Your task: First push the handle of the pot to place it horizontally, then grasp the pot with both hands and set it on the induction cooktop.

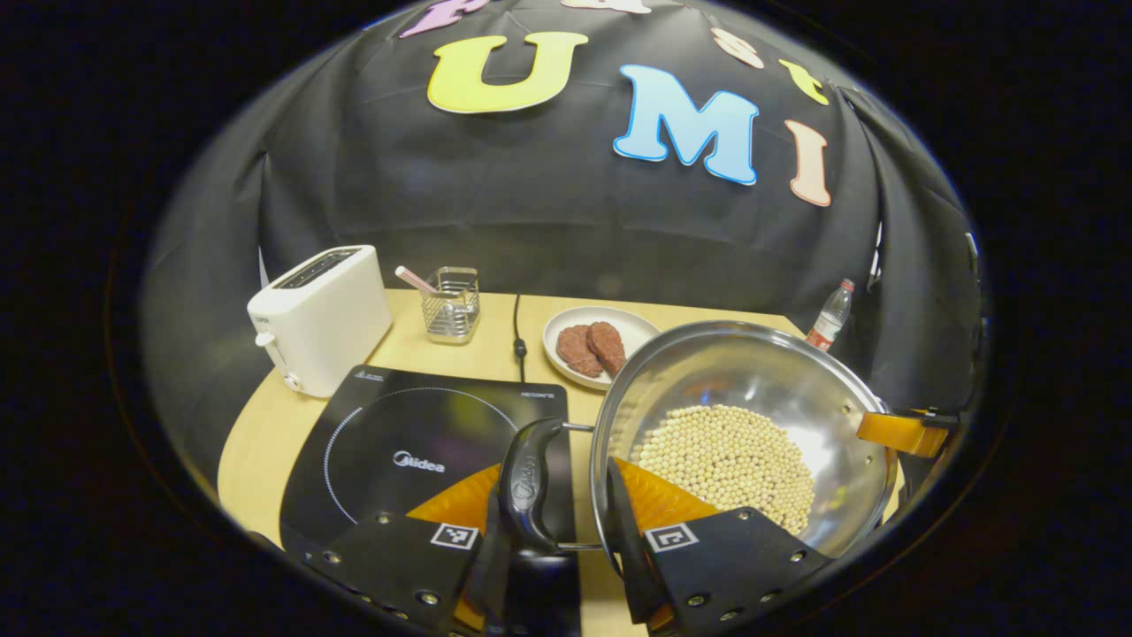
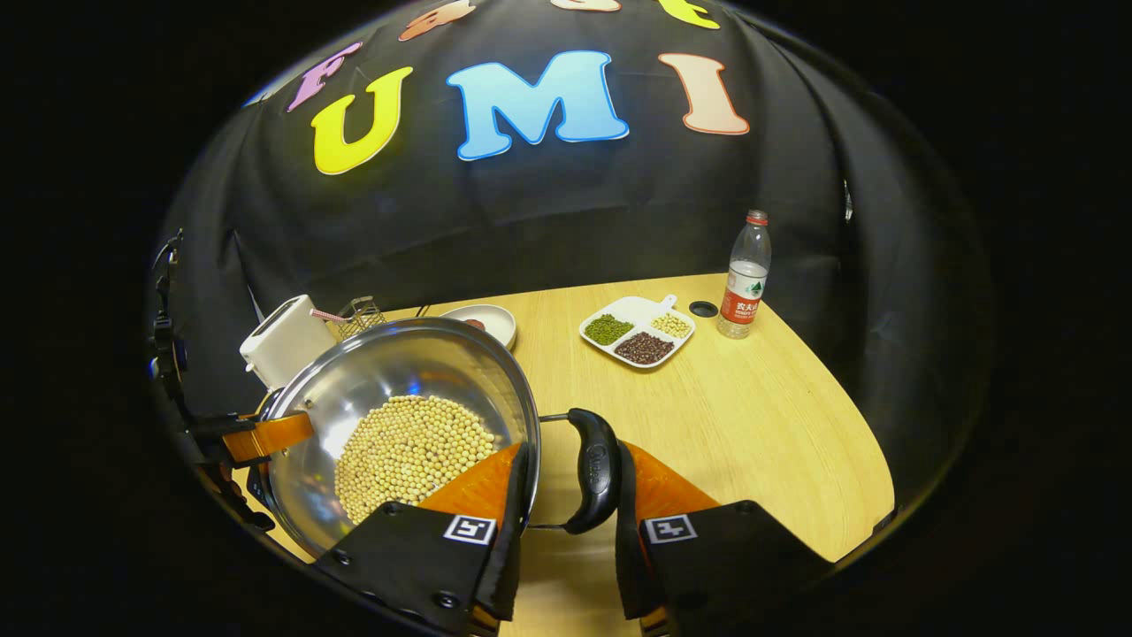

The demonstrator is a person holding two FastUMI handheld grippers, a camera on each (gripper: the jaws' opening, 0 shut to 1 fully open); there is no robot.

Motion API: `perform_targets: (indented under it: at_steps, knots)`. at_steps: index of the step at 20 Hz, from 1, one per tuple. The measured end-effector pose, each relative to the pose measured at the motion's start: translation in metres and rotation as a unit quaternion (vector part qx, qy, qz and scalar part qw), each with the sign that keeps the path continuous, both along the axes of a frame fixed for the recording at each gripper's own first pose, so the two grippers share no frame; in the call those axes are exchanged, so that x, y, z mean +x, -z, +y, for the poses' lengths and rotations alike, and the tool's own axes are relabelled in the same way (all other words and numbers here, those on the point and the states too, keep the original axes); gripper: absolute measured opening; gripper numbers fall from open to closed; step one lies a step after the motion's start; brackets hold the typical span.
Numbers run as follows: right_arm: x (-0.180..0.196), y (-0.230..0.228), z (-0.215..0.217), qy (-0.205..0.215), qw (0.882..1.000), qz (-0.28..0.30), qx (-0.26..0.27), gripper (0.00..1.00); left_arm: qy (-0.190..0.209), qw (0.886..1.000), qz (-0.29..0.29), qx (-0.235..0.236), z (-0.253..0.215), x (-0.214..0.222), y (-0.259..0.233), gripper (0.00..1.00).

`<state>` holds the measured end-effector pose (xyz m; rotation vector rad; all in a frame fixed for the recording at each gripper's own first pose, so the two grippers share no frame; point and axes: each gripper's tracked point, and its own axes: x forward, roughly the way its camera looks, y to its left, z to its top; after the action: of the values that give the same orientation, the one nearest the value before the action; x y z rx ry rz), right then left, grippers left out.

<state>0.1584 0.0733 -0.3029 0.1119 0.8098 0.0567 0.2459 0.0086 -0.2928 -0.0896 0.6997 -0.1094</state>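
Left gripper view. The pot (image 1: 752, 425) — a polished steel bowl shape, its floor covered in pale round soybeans (image 1: 730, 464) — sits at lower right of the frame, over the pale wood-grain table (image 1: 495, 341). Its near side handle (image 1: 529, 487), a black moulded loop on thin wire arms, stands between the left gripper (image 1: 557, 531)'s black fingers. The left finger lies against the handle; the right finger sits at the pot's rim, so whether both press on the handle I cannot tell. At the pot's far right edge an orange finger of the right gripper (image 1: 902, 432) touches the rim. The induction cooktop (image 1: 416, 442), flat glossy black glass with a thin white ring, lies lower left, partly hidden by the gripper. Behind: a white boxy toaster (image 1: 320, 317), a wire-mesh holder (image 1: 452, 303), a white plate with two brown patties (image 1: 591, 347), a clear bottle (image 1: 831, 316) half cut off by the pot.

Right gripper view. The pot (image 2: 398, 416) sits lower left. Its other black loop handle (image 2: 594, 469) stands between the right gripper (image 2: 566, 513)'s fingers — the right finger touches it, the left sits at the rim; grip uncertain. The left gripper (image 2: 265, 436) shows as an orange finger at the pot's left rim. Mid-frame, a white divided tray (image 2: 638, 332) holds green, dark and pale beans.
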Motion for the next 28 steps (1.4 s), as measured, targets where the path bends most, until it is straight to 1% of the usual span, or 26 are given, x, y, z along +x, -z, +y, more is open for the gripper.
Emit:
perform_targets:
  at_steps: [1,2,3,7,8,9,10,11,12,13,14,15,16,17,19,20,21,22,23,24,25,26,27,28]
  knots:
    - [-0.001,0.0,0.01,0.001,1.0,0.0,0.0,0.47,0.001,1.0,-0.001,0.0,0.011,0.0,-0.001,0.56]
    - [-0.001,-0.001,0.019,0.003,1.0,0.0,0.001,0.47,0.003,1.0,-0.002,0.001,0.022,0.002,-0.002,0.53]
    - [-0.002,-0.002,0.029,0.003,1.0,-0.001,0.001,0.43,0.003,1.0,-0.003,0.001,0.032,0.002,-0.003,0.56]
    - [-0.002,-0.006,0.065,0.001,1.0,-0.005,0.001,0.43,-0.001,1.0,-0.006,-0.001,0.072,0.003,-0.005,0.56]
    - [-0.002,-0.007,0.073,0.0,1.0,-0.006,0.001,0.43,-0.002,1.0,-0.007,-0.001,0.081,0.003,-0.006,0.53]
    - [-0.002,-0.006,0.082,-0.001,1.0,-0.006,0.001,0.47,-0.003,1.0,-0.008,-0.001,0.09,0.002,-0.007,0.53]
    - [-0.002,-0.006,0.09,-0.003,1.0,-0.006,0.001,0.47,-0.005,1.0,-0.009,0.0,0.099,0.001,-0.007,0.56]
    - [-0.002,-0.006,0.097,-0.004,1.0,-0.007,0.002,0.43,-0.007,1.0,-0.009,0.0,0.107,0.001,-0.007,0.53]
    - [-0.002,-0.006,0.104,-0.007,1.0,-0.007,0.002,0.43,-0.01,1.0,-0.01,0.0,0.114,0.0,-0.006,0.56]
    - [-0.001,-0.006,0.112,-0.009,1.0,-0.007,0.002,0.47,-0.013,1.0,-0.01,-0.001,0.122,0.0,-0.005,0.53]
    - [-0.001,-0.005,0.12,-0.012,1.0,-0.007,0.004,0.43,-0.016,1.0,-0.009,-0.002,0.13,-0.001,-0.004,0.53]
    - [0.0,-0.004,0.126,-0.015,1.0,-0.007,0.004,0.43,-0.02,1.0,-0.008,-0.003,0.139,-0.002,-0.003,0.56]
    - [0.001,-0.003,0.134,-0.018,1.0,-0.007,0.004,0.47,-0.023,1.0,-0.007,-0.003,0.148,-0.003,-0.002,0.56]
    - [0.002,-0.001,0.141,-0.02,1.0,-0.005,0.004,0.43,-0.026,1.0,-0.006,-0.002,0.156,-0.003,-0.002,0.56]
    - [0.004,0.002,0.155,-0.025,1.0,-0.004,0.006,0.43,-0.03,1.0,-0.005,-0.001,0.17,-0.001,0.001,0.56]
    - [0.006,0.004,0.162,-0.027,1.0,-0.004,0.007,0.47,-0.032,0.999,-0.004,0.0,0.178,0.0,0.003,0.56]
    - [0.006,0.007,0.168,-0.029,1.0,-0.002,0.007,0.43,-0.034,0.999,-0.004,0.002,0.181,-0.001,0.002,0.56]
    - [0.007,0.008,0.174,-0.03,1.0,-0.001,0.008,0.47,-0.036,0.999,-0.003,0.003,0.189,-0.001,0.004,0.56]
    - [0.008,0.01,0.18,-0.032,0.999,0.0,0.008,0.43,-0.038,0.999,-0.001,0.003,0.197,0.0,0.007,0.53]
    - [0.01,0.012,0.185,-0.033,0.999,0.002,0.008,0.43,-0.04,0.999,0.0,0.004,0.203,0.003,0.01,0.56]
    - [0.012,0.015,0.19,-0.035,0.999,0.002,0.008,0.47,-0.04,0.999,0.001,0.004,0.208,0.005,0.013,0.56]
    - [0.013,0.017,0.195,-0.036,0.999,0.003,0.009,0.43,-0.041,0.999,0.001,0.005,0.213,0.006,0.014,0.56]
    - [0.015,0.019,0.2,-0.037,0.999,0.005,0.009,0.47,-0.042,0.999,0.002,0.006,0.218,0.008,0.016,0.56]
    - [0.017,0.022,0.204,-0.038,0.999,0.006,0.008,0.43,-0.043,0.999,0.004,0.006,0.223,0.009,0.019,0.56]
